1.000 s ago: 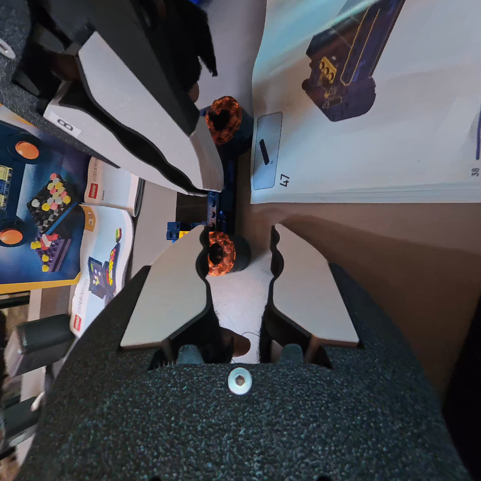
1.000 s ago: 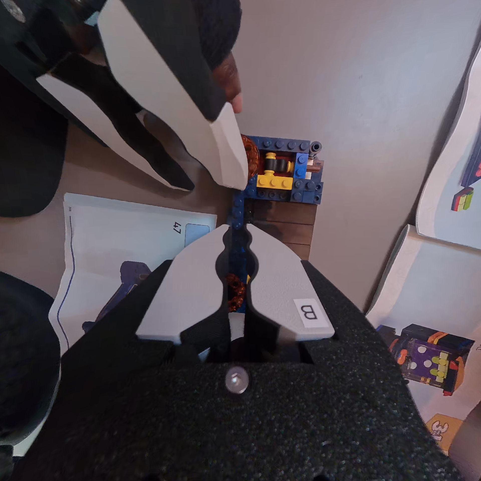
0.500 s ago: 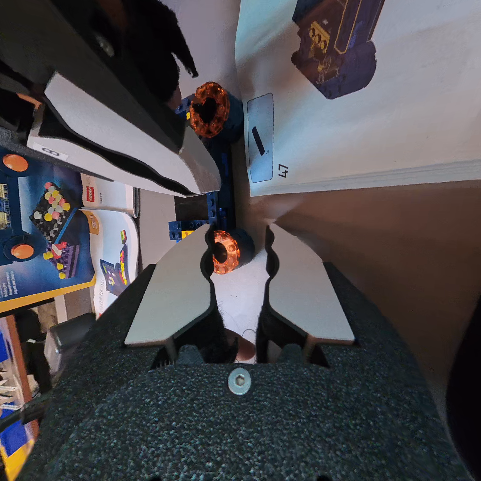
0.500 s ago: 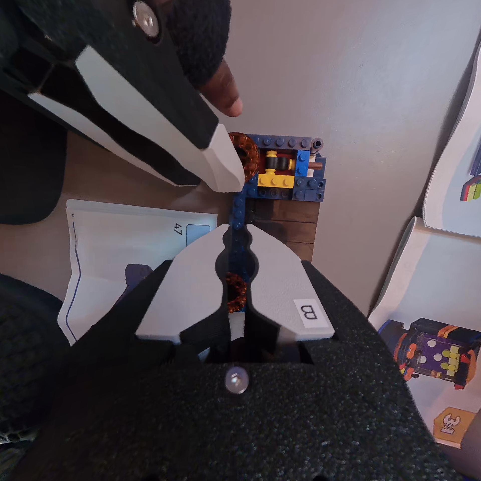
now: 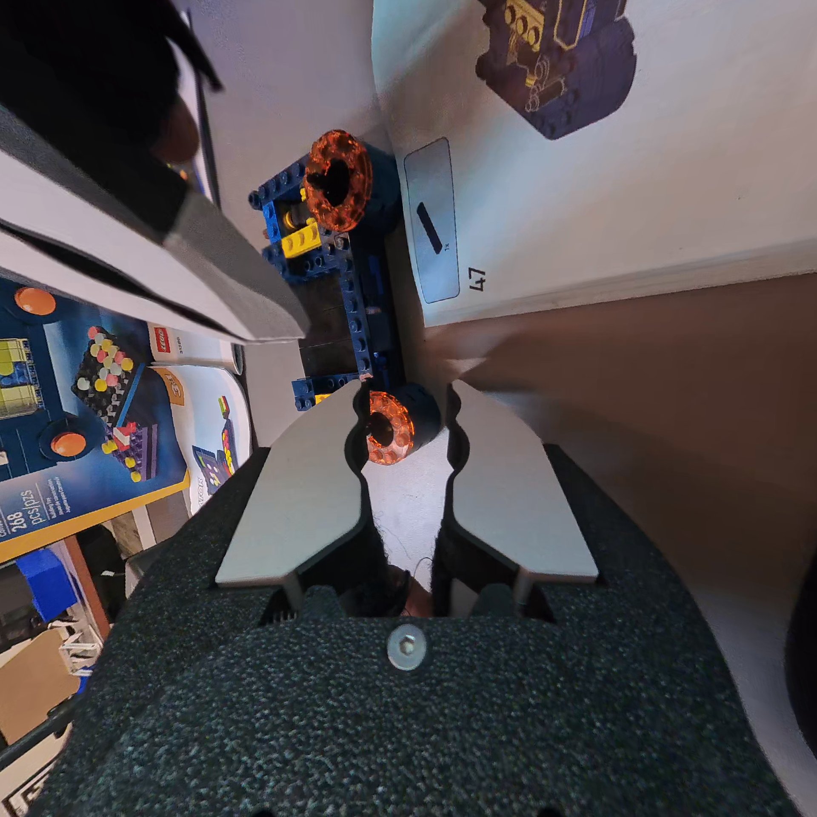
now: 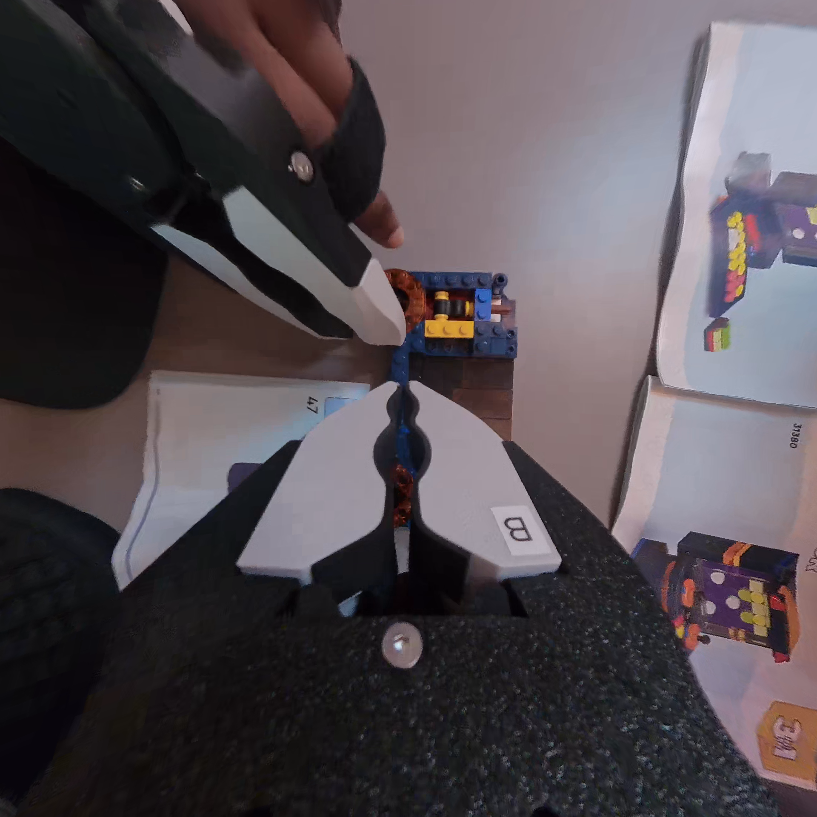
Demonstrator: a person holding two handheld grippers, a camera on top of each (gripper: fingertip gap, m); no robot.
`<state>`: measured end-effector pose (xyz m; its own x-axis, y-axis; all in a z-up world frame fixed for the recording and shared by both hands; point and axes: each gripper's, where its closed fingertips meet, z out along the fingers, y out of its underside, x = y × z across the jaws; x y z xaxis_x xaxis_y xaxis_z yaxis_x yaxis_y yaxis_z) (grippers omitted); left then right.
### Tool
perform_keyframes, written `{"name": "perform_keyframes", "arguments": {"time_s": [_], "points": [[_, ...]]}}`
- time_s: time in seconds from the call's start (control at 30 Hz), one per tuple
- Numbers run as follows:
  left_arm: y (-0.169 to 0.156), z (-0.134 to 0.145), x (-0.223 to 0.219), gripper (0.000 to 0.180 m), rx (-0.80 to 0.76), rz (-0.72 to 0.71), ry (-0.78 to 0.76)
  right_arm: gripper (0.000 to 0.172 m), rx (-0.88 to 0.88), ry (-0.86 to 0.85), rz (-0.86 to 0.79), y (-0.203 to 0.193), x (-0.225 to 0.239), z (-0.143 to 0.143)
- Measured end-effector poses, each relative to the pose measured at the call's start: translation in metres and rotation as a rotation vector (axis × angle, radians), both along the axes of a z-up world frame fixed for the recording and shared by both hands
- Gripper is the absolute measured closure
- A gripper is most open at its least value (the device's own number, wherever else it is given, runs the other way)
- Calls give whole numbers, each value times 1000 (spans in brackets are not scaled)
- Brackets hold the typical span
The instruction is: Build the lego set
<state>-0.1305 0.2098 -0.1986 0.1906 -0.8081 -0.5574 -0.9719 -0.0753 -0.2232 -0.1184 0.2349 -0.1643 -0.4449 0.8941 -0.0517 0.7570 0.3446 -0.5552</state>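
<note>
Wheel between the fingers of the left tool (image 5: 404,389): a black tyre with a clear orange hub (image 5: 391,431), at the near end of the brick model (image 6: 460,336), which lies on the pale worktop (image 6: 530,132). The near finger (image 5: 309,464) sits against the orange face, but a sliver of daylight shows on the tyre side, so that tool is released, not gripping. For a sound hold, I'd judge both pads should meet the wheel squarely, with no twist on the axle. The right tool (image 6: 400,389) is clenched, tips together over the blue side rail (image 5: 356,309); whether it nips that rail I cannot tell. A second orange wheel (image 5: 338,179) sits at the far end, beside the open instruction booklet (image 5: 574,199).
</note>
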Motion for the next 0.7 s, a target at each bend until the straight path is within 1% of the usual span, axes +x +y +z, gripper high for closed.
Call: {"name": "perform_keyframes", "arguments": {"time_s": [0.07,0.17,0.27,0.47,0.6,0.7], "points": [[0,0,0,148,-3,3,-8,172,-1,-22,9,0,4,1],[0,0,0,148,1,1,-16,172,42,-117,36,-2,11,-13],[0,0,0,148,3,0,-10,172,79,-167,24,0,12,-23],[1,0,0,149,8,-5,1,172,98,-203,17,-1,11,-25],[2,0,0,150,5,-8,3,172,66,-252,-26,-1,12,-27],[2,0,-1,149,9,-10,8,172,42,-256,-46,0,12,-27]]}}
